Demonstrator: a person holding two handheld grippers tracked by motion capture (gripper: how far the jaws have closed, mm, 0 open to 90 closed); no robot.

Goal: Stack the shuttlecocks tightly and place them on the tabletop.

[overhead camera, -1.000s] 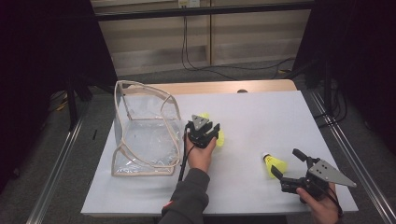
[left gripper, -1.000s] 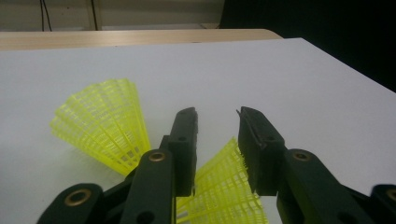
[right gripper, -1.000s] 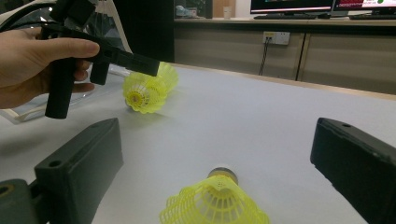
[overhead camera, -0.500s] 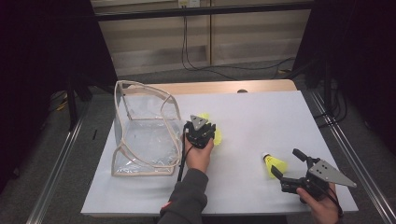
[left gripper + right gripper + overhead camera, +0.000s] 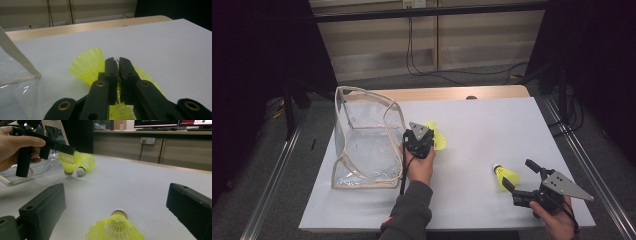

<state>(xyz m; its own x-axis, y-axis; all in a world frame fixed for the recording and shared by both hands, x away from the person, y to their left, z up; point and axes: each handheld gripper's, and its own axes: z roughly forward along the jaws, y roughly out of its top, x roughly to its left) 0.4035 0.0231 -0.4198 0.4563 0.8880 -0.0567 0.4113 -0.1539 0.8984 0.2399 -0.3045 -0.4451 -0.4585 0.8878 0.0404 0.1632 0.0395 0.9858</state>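
Two yellow shuttlecocks (image 5: pixel 439 140) lie side by side near the table's middle. My left gripper (image 5: pixel 118 62) is shut on the mesh skirt of one shuttlecock (image 5: pixel 146 77). Its jaws have just been closing with that skirt between them. The right gripper view shows the pinched shuttlecock (image 5: pixel 68 162) with its cork down, next to the second one (image 5: pixel 86 162). A third shuttlecock (image 5: pixel 504 175) lies at the front right. My right gripper (image 5: pixel 517 173) stands open around it, pads apart from it, with the skirt (image 5: pixel 116 228) facing me between the jaws.
A clear plastic bag (image 5: pixel 362 145) with beige trim stands open just left of my left gripper. The white table (image 5: pixel 492 120) has a wooden strip along its far edge. Metal rails run along both sides, and cables hang at the back.
My left gripper has shifted slightly and its jaws have narrowed onto the yellow skirt. The right gripper and its shuttlecock have not moved.
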